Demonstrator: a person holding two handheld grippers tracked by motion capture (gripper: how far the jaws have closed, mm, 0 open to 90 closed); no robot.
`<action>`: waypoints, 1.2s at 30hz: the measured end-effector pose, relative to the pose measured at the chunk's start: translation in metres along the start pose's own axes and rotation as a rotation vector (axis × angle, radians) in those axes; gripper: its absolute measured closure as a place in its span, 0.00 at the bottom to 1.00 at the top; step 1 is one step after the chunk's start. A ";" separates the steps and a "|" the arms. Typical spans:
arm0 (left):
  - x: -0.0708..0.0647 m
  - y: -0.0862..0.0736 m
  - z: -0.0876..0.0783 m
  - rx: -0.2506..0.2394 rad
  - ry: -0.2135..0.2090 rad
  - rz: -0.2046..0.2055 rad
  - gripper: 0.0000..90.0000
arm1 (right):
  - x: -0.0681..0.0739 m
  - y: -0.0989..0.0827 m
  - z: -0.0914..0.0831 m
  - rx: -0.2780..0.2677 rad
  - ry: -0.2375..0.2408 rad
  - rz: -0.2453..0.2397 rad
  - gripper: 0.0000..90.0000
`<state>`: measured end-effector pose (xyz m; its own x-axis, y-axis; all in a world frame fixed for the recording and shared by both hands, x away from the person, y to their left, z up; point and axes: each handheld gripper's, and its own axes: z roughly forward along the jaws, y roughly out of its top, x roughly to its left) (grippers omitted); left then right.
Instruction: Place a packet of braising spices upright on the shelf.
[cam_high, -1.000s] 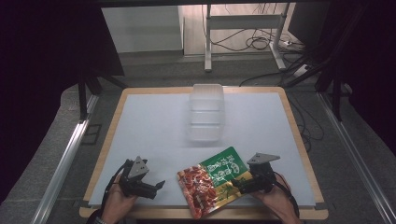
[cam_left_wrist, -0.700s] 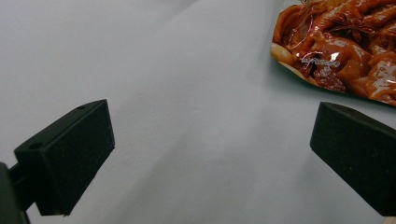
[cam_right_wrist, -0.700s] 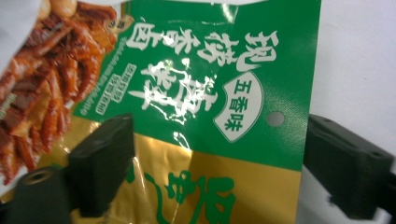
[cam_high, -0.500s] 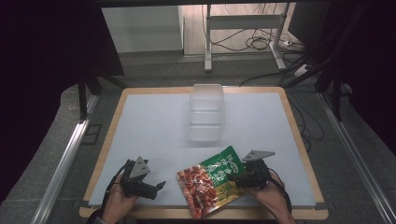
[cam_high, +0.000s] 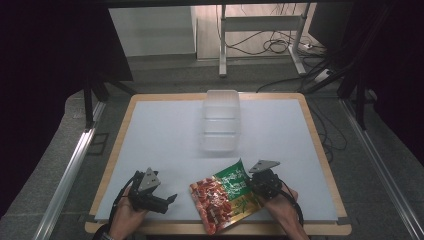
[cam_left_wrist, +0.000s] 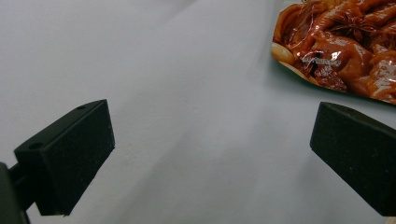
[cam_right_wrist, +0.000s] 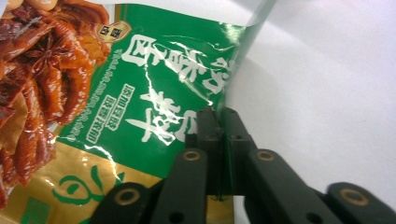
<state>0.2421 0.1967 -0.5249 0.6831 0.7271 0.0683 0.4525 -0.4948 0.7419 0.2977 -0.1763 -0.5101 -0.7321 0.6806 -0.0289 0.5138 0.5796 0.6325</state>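
Observation:
A green, red and gold snack packet (cam_high: 223, 196) lies near the table's front edge, its right side lifted a little. My right gripper (cam_high: 256, 185) is shut on that packet's right edge; in the right gripper view the green foil (cam_right_wrist: 154, 98) is pinched between the two closed jaws (cam_right_wrist: 218, 116). My left gripper (cam_high: 169, 201) rests on the table to the left of the packet, open with nothing between its pads (cam_left_wrist: 70, 154). The packet's red corner (cam_left_wrist: 341, 46) shows at the upper right of the left gripper view, apart from the jaws.
A clear plastic container (cam_high: 221, 121) stands at the table's middle, toward the back. The white table surface (cam_high: 160, 140) has a wooden rim. Cables and metal stands lie on the floor beyond the far edge.
The right gripper has shifted slightly left with the packet, whose right edge has risen a little. The left gripper has stayed put.

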 end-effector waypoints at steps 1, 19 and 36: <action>0.000 0.000 0.000 0.000 0.001 0.000 0.00 | 0.000 0.000 0.000 0.000 0.000 0.000 0.99; 0.001 0.000 -0.002 -0.011 0.008 -0.012 0.00 | -0.002 0.027 -0.024 -0.061 0.070 0.031 0.99; 0.002 0.000 -0.003 -0.025 0.008 -0.018 0.00 | 0.004 0.072 -0.051 -0.154 0.144 -0.011 0.99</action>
<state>0.2419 0.1993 -0.5228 0.6701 0.7398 0.0598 0.4505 -0.4695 0.7594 0.3085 -0.1548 -0.4249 -0.7991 0.5975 0.0674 0.4393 0.5037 0.7438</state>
